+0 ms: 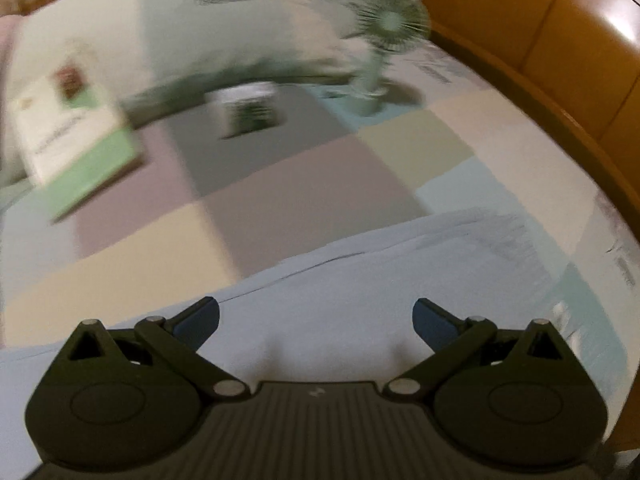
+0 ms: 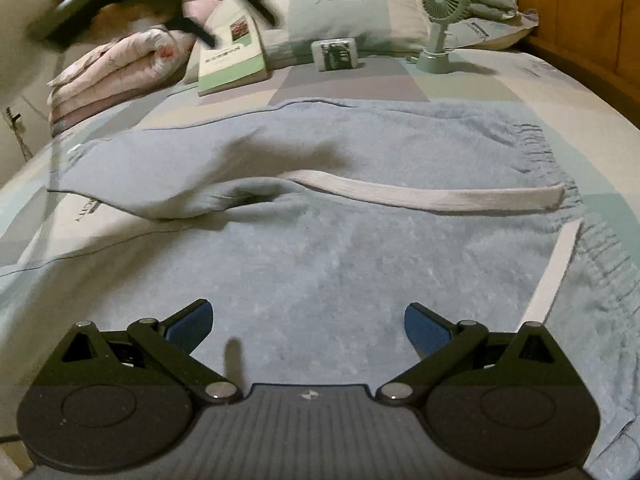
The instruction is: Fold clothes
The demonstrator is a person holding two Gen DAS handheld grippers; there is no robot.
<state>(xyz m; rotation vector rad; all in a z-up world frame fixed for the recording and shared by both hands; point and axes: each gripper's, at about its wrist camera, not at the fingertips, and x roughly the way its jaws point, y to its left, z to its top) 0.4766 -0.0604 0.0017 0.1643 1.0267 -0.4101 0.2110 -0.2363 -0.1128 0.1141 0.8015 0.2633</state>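
Trousers (image 2: pixel 320 240) of pale blue fleece lie spread flat across the bed (image 2: pixel 500 76) before me, their elastic waistband at the right and a white drawstring (image 2: pixel 420 194) trailing over the fabric. My right gripper (image 2: pixel 308 322) hovers above them, fingers released and empty. My left gripper (image 1: pixel 316 320) is likewise spread wide, holding nothing, over the trousers' edge, its view blurred. Near the pillow (image 2: pixel 352 12) I see a book (image 2: pixel 232 60), a small box (image 2: pixel 338 54) and a green desk fan (image 2: pixel 440 20).

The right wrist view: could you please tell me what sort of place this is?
Most likely a bedroom: a pillow lies at the wooden headboard of a bed, with a folded quilt beside it.
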